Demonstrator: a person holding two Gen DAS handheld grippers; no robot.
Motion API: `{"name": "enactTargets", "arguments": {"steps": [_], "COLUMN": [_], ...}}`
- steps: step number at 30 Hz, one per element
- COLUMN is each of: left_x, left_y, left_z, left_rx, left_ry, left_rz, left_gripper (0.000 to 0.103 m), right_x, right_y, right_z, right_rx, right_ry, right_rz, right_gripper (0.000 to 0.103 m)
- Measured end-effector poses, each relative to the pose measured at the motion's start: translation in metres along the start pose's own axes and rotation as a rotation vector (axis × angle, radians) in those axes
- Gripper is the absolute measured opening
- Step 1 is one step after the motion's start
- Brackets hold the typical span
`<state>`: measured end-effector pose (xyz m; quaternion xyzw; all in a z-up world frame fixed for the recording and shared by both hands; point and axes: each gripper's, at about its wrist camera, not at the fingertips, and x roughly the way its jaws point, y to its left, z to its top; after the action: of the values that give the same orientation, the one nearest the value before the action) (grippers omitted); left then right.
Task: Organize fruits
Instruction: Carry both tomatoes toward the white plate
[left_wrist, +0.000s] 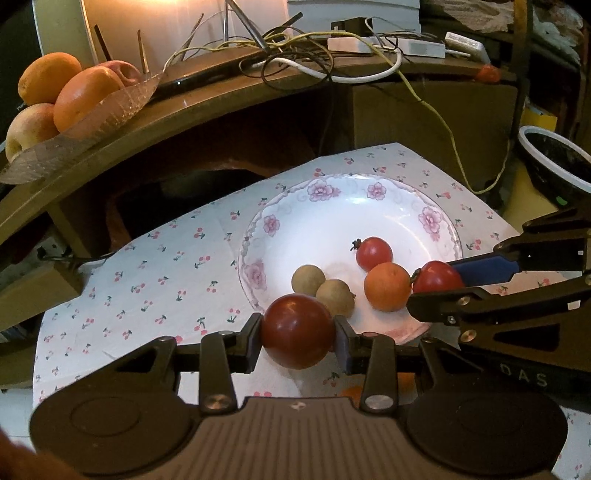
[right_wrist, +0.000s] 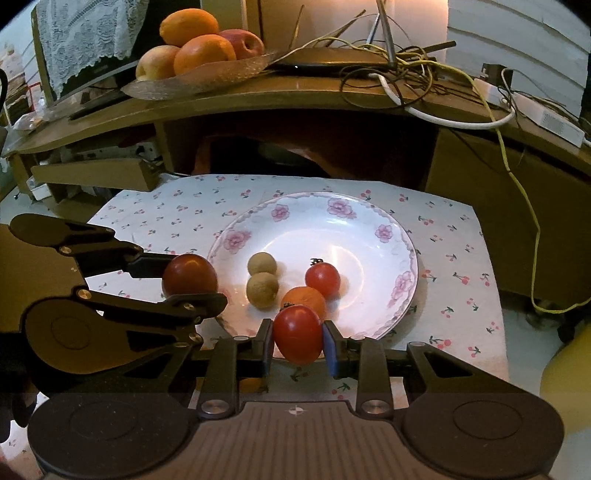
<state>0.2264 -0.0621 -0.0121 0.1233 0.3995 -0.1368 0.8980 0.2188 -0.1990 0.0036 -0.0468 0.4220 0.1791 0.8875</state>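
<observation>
Left tool first: its two fingers are clamped on a dark red tomato, pads pressed to either flank, the gap only as wide as the fruit. The right tool is doing the same job, pinched narrow on a brighter red tomato, blue pads tight against both sides. Both tools point steeply down at the near edge of the plate.

Just beyond the left tool's tomato, on the plate, sit two tan round fruits touching each other. To their right lies a small orange fruit, and just past that a small red tomato with its stalk showing. Seen from the left wrist, the right tool comes in from the right side with its tomato close beside the orange fruit. Seen from the right wrist, the left tool reaches in from the left, its dark tomato over the plate's left rim.

The plate is white with pink flowers on its rim and rests on a cherry-print cloth covering the counter. Farther out and higher, a wooden shelf carries a glass dish piled with oranges and apples, and a tangle of cables.
</observation>
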Motion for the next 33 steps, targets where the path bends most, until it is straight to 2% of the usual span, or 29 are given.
{"name": "enactTargets", "arguments": {"steps": [22,33], "left_x": [0.026,0.034], "left_y": [0.006,0.013], "left_z": [0.014,0.024], "left_rx": [-0.061,-0.106], "left_ry": [-0.022,-0.058], "left_rz": [-0.052,-0.066], "left_gripper": [0.044,0.044], "right_x": [0.024,0.034], "right_y": [-0.026,-0.035], "right_z": [0.009,0.019], "right_rx": [0.081,0.136], "right_ry": [-0.003,-0.021], "right_rz": [0.017,0.023], "right_gripper": [0.032,0.032]}}
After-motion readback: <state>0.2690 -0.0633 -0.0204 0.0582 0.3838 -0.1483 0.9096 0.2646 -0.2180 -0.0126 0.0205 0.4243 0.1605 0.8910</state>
